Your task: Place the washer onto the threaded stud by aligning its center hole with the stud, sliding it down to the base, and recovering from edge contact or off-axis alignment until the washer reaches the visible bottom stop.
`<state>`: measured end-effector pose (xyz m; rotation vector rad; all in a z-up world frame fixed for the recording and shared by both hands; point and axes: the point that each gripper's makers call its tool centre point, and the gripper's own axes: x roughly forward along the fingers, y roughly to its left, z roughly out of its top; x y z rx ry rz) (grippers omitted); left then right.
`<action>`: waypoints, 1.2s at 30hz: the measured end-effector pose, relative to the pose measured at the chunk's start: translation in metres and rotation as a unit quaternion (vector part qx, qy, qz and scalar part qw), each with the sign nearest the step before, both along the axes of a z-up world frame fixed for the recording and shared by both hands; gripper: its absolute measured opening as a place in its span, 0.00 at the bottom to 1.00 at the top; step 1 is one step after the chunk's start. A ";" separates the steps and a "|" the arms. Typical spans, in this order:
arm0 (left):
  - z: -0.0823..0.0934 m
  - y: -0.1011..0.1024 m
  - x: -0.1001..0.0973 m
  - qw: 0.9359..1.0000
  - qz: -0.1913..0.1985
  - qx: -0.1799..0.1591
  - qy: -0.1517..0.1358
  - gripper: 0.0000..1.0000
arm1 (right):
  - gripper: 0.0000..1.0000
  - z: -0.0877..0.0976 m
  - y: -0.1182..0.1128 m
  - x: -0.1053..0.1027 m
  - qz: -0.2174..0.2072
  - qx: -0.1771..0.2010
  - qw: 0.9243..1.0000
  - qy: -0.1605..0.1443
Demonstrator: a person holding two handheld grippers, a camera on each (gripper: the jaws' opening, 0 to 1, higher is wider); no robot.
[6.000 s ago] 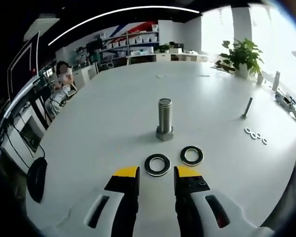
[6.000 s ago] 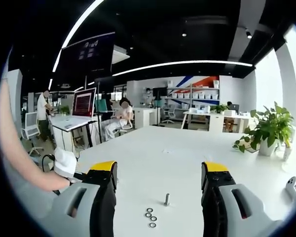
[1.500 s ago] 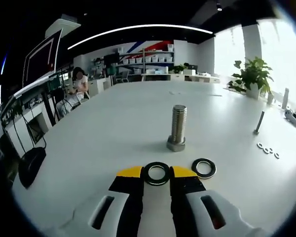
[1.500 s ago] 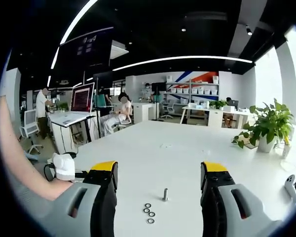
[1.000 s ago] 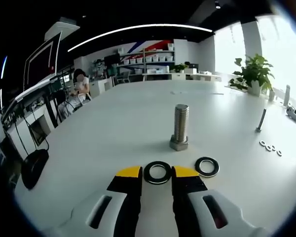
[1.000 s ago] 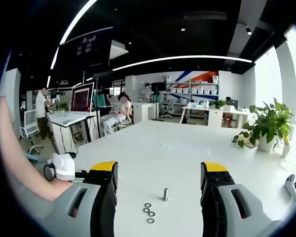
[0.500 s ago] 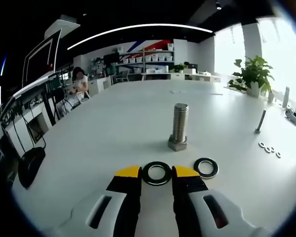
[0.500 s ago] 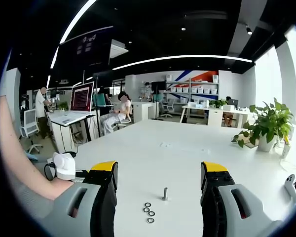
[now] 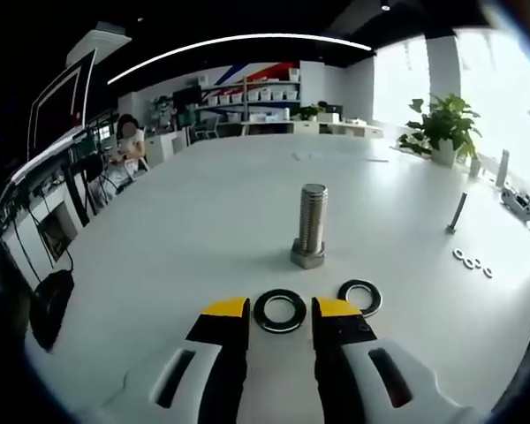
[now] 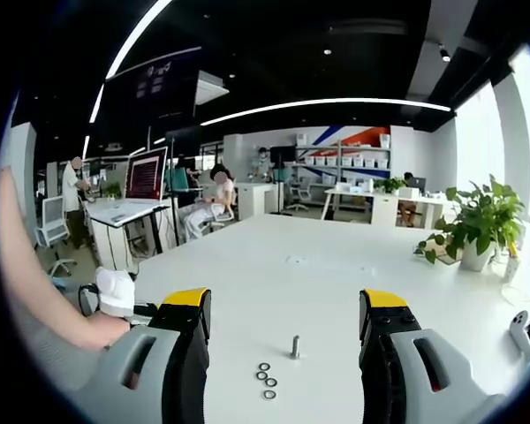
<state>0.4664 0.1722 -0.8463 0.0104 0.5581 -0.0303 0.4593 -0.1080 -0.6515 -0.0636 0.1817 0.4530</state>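
Note:
A big steel bolt (image 9: 311, 226) stands head-down on the white table (image 9: 185, 221), threads up and bare. Two dark-rimmed washers lie flat in front of it. One washer (image 9: 279, 311) sits between the yellow tips of my left gripper (image 9: 280, 308), which is open with narrow gaps on both sides of the ring. The second washer (image 9: 359, 298) lies just to the right of it. My right gripper (image 10: 285, 305) hovers high over the table, wide open and holding nothing.
A thin stud (image 9: 457, 213) and several small washers (image 9: 471, 261) lie to the right; the right gripper view shows that small stud (image 10: 295, 346) and those small washers (image 10: 266, 380) too. A potted plant (image 9: 442, 124) stands at the far edge. A person's arm (image 10: 31, 291) is at the left.
The left gripper's jaws have spread slightly around the washer and the camera has shifted a little. The right gripper has stayed still and open.

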 end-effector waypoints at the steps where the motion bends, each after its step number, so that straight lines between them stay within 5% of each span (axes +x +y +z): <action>1: 0.002 0.001 0.001 1.000 -0.004 -0.001 0.001 0.28 | 0.70 0.000 0.000 0.000 0.000 0.002 1.000 0.000; 11: -0.003 0.003 -0.005 0.996 -0.049 -0.016 0.072 0.28 | 0.70 0.002 -0.002 0.000 -0.004 0.005 1.000 -0.002; 23: -0.001 -0.004 -0.007 0.989 -0.088 -0.009 0.117 0.27 | 0.70 0.002 -0.003 0.001 -0.006 0.007 1.000 0.000; 36: -0.014 0.002 0.001 0.975 -0.132 -0.002 0.177 0.25 | 0.71 0.002 -0.005 0.002 -0.010 0.012 1.000 0.004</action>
